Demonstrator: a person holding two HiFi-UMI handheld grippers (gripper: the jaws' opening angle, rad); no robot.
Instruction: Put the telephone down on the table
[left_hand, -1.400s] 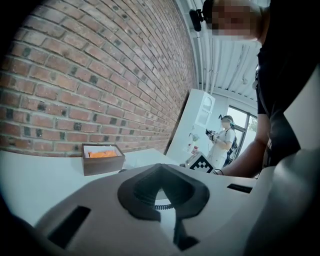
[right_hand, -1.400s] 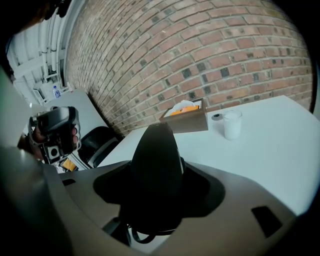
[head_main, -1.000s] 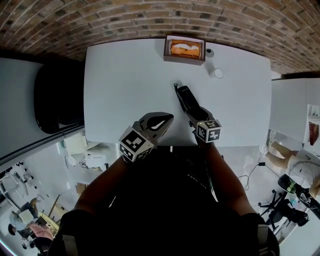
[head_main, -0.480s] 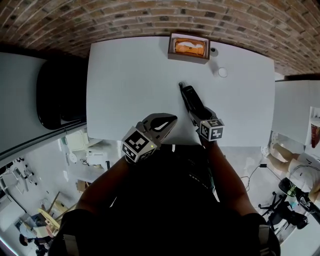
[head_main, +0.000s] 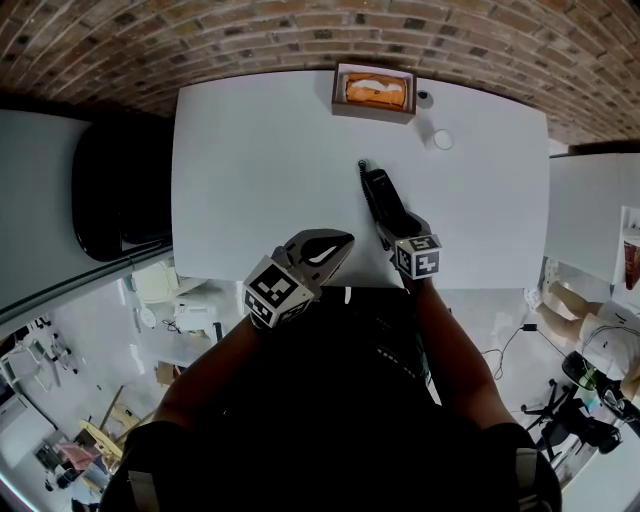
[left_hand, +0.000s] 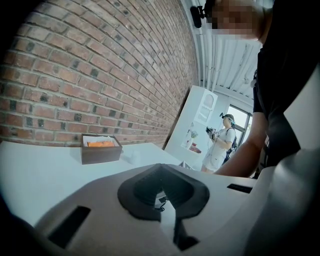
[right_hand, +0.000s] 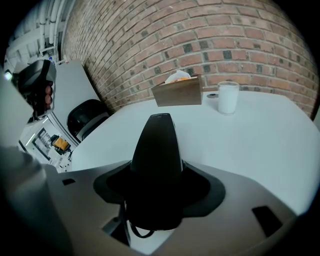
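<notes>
The black telephone handset (head_main: 378, 192) lies lengthwise in my right gripper (head_main: 395, 222), which is shut on its near end over the white table (head_main: 250, 150). In the right gripper view the telephone (right_hand: 159, 150) points away from me towards the brick wall, and a thin black cord loops under it. Whether its far tip touches the tabletop cannot be told. My left gripper (head_main: 333, 244) hangs at the table's front edge, left of the right one. Its jaws are together with nothing between them, as the left gripper (left_hand: 162, 192) shows in its own view.
A brown tissue box (head_main: 373, 93) stands at the table's far edge, with a small dark object (head_main: 420, 97) and a white cup (head_main: 437, 140) to its right. A black chair (head_main: 115, 190) is left of the table. A person (left_hand: 220, 142) stands in the background.
Nothing has moved much: the right gripper with the telephone sits a touch farther over the table, and the left gripper stays where it was.
</notes>
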